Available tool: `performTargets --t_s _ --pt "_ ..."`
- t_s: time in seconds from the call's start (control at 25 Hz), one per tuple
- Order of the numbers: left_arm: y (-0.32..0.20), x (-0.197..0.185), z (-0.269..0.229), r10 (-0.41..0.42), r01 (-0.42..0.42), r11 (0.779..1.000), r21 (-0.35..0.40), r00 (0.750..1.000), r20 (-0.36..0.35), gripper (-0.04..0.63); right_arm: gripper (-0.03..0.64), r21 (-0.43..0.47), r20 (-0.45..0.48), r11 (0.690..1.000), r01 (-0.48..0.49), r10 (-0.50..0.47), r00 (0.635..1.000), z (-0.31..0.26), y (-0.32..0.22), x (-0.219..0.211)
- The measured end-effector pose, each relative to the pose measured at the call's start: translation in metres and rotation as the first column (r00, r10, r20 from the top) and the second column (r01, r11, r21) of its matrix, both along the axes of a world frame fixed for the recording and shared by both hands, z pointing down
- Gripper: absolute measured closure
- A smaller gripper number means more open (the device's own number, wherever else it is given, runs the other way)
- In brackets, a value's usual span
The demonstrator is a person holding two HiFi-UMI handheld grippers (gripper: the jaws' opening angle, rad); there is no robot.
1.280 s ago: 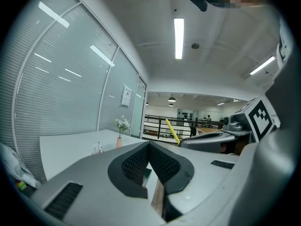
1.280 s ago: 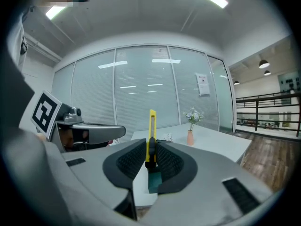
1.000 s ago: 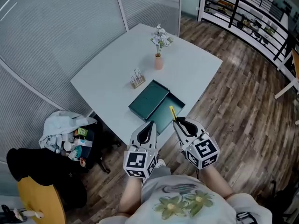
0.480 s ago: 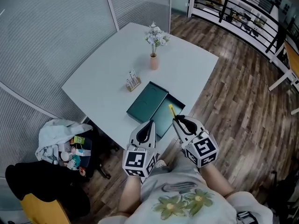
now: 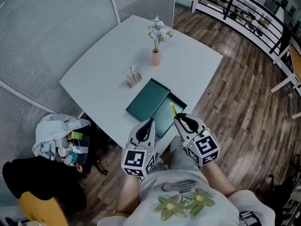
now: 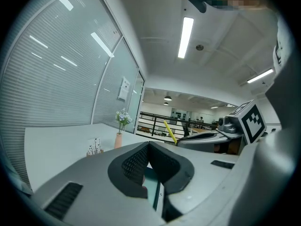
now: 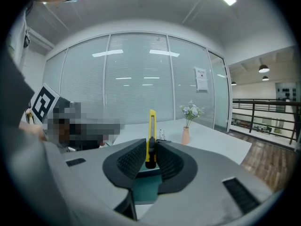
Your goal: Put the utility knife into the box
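A dark green box (image 5: pixel 165 116) lies open near the front edge of the white table (image 5: pixel 108 74), with its lid (image 5: pixel 147 99) beside it on the left. My right gripper (image 5: pixel 178 121) is shut on a yellow utility knife (image 5: pixel 172 110), which sticks out forward over the box's near right corner. In the right gripper view the knife (image 7: pixel 151 126) stands upright between the pads, with the box (image 7: pixel 146 185) below. My left gripper (image 5: pixel 147 126) hovers at the box's near edge, shut and holding nothing. The left gripper view also shows the knife (image 6: pixel 169 132).
A pink vase with flowers (image 5: pixel 155 56) and a small card holder (image 5: pixel 132 77) stand behind the box. On the wood floor to the left of the table lie bags and clothes (image 5: pixel 59 138). A black railing (image 5: pixel 244 13) runs at the far right.
Both grippers keep their places at the box's near edge, and the knife stays gripped. Only the head view has shifted a little.
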State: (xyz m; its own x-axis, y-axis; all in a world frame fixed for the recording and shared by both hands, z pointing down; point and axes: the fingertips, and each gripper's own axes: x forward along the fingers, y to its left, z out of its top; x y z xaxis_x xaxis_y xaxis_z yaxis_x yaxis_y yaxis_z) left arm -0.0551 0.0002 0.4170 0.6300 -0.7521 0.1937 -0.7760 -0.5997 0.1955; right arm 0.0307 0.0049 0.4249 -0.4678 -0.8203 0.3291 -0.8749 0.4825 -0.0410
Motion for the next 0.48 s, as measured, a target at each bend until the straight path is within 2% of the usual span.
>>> performTargets --t_s 0.48 --pt "-0.029 0.001 0.012 -0.086 0.087 0.995 -0.04 0.996 0.011 0.597 0.545 -0.036 -0.045 0.994 0.107 -0.109 0.993 0.009 -0.042 0.009"
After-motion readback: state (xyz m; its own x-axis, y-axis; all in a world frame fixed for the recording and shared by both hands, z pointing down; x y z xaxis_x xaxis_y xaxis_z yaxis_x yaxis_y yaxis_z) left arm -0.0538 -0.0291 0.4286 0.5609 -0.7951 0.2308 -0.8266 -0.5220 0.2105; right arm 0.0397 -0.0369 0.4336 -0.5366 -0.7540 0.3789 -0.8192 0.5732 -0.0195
